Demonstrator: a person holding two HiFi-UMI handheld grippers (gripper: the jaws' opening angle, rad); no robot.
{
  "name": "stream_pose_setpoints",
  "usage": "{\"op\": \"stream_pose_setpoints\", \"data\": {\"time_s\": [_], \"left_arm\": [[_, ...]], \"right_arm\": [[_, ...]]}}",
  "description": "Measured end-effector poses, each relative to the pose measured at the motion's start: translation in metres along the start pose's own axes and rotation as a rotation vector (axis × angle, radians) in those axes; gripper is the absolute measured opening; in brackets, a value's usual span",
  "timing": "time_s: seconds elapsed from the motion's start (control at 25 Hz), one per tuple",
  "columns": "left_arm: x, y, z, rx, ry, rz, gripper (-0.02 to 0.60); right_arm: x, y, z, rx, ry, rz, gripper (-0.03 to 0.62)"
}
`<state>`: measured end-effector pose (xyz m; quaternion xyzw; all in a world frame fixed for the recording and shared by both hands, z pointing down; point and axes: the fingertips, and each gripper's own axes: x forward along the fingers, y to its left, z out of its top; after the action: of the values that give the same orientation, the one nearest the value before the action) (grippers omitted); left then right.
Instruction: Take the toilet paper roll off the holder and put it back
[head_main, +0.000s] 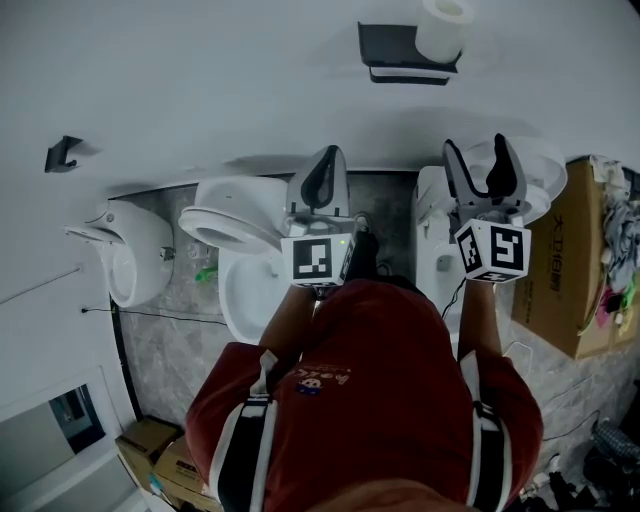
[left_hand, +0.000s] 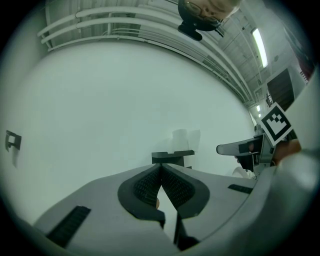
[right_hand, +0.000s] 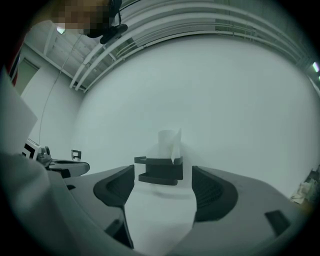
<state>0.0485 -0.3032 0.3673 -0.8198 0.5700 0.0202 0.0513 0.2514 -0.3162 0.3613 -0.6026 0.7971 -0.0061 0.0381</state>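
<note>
Two toilets (head_main: 235, 225) | roll (head_main: 443, 25) on holder (head_main: 395, 45) (wall-mounted) | left gripper (head_main: 328, 160) jaws clenched | right gripper (head_main: 476, 152) jaws released

White wall (head_main: 220, 80), dark hook (head_main: 62, 153) at left. White toilets (head_main: 240, 290) along wall. Grey marbled floor (head_main: 165, 345). Cardboard box (head_main: 565, 265) at right.

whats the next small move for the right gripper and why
Probably ease the right gripper forward toward the toilet paper roll. Its jaws are open and empty, aimed at the roll standing on the black holder on the wall, but well short of it. The left gripper is shut, so less ready.
</note>
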Motion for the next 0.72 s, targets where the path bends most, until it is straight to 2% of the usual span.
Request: {"op": "stream_pose_setpoints", "data": {"time_s": [0.32,0.44,0.56,0.72], "left_arm": [[-0.004,0.004,0.003,-0.002,-0.009,0.0,0.015],[-0.004,0.007,0.003,0.0,-0.01,0.0,0.014],[-0.004,0.007,0.002,-0.001,-0.011,-0.006,0.014],[-0.002,0.001,-0.002,-0.001,-0.007,-0.018,0.014]], "right_arm": [[-0.005,0.011,-0.002,-0.027,0.009,0.0,0.359],[-0.008,0.013,-0.004,-0.05,0.014,-0.013,0.34],[-0.011,0.013,-0.005,-0.054,0.011,-0.024,0.297],[-0.016,0.012,-0.005,-0.049,0.002,-0.036,0.174]]}}
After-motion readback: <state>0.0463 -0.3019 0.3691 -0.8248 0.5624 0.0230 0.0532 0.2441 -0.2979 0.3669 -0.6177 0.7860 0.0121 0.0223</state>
